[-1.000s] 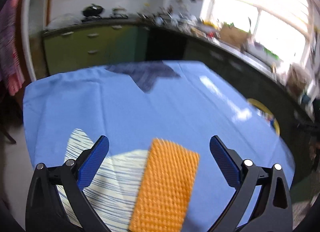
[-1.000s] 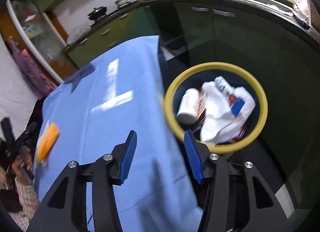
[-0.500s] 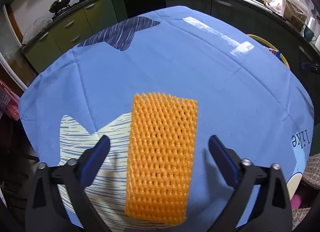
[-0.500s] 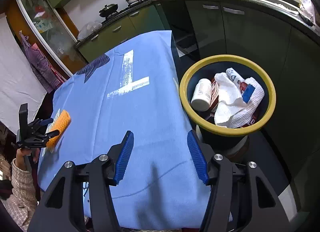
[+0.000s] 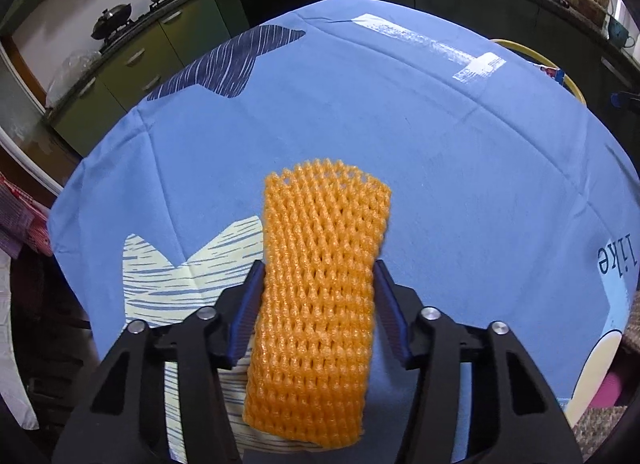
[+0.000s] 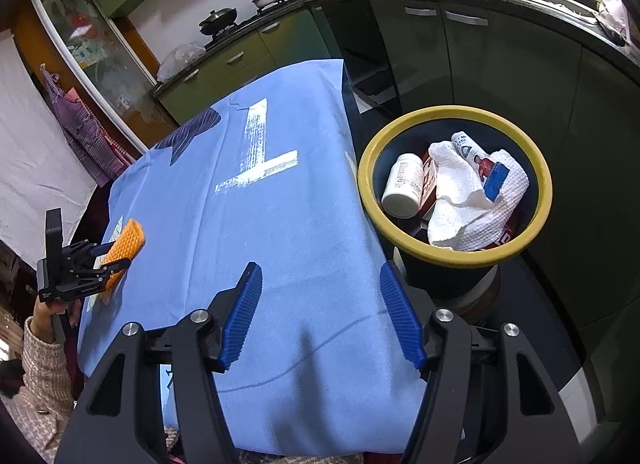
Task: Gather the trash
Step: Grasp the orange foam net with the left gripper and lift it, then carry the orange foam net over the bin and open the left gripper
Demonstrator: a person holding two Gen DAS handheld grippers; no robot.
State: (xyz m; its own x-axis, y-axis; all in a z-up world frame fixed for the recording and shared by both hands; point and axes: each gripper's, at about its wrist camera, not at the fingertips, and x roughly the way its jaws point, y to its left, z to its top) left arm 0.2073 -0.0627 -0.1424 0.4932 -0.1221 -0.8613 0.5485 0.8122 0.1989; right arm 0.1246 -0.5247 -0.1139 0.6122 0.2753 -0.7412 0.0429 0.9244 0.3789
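An orange foam net sleeve (image 5: pixel 326 216) lies on the blue tablecloth (image 5: pixel 400 124), partly over a cream print. My left gripper (image 5: pixel 318 268) is closing on it; both blue pads touch its long sides and the net narrows between them. In the right wrist view the same net (image 6: pixel 130 238) sits at the table's far left with the left gripper (image 6: pixel 108 256) around it. My right gripper (image 6: pixel 320 270) hovers over the table's near right edge, its jaws opening with nothing between them. The yellow-rimmed trash bin (image 6: pixel 454 112) stands on the floor to its right.
The bin holds a white bottle (image 6: pixel 404 186), a crumpled paper towel (image 6: pixel 460 200) and packaging. Dark green kitchen cabinets (image 6: pixel 480 56) run behind it. A person's hand (image 6: pixel 44 312) in a knitted sleeve holds the left gripper. The bin's rim (image 5: pixel 532 54) shows past the table's right edge.
The left gripper came down and forward over the net and its jaws went from wide apart to touching the net's sides. The right gripper's jaws spread a little wider.
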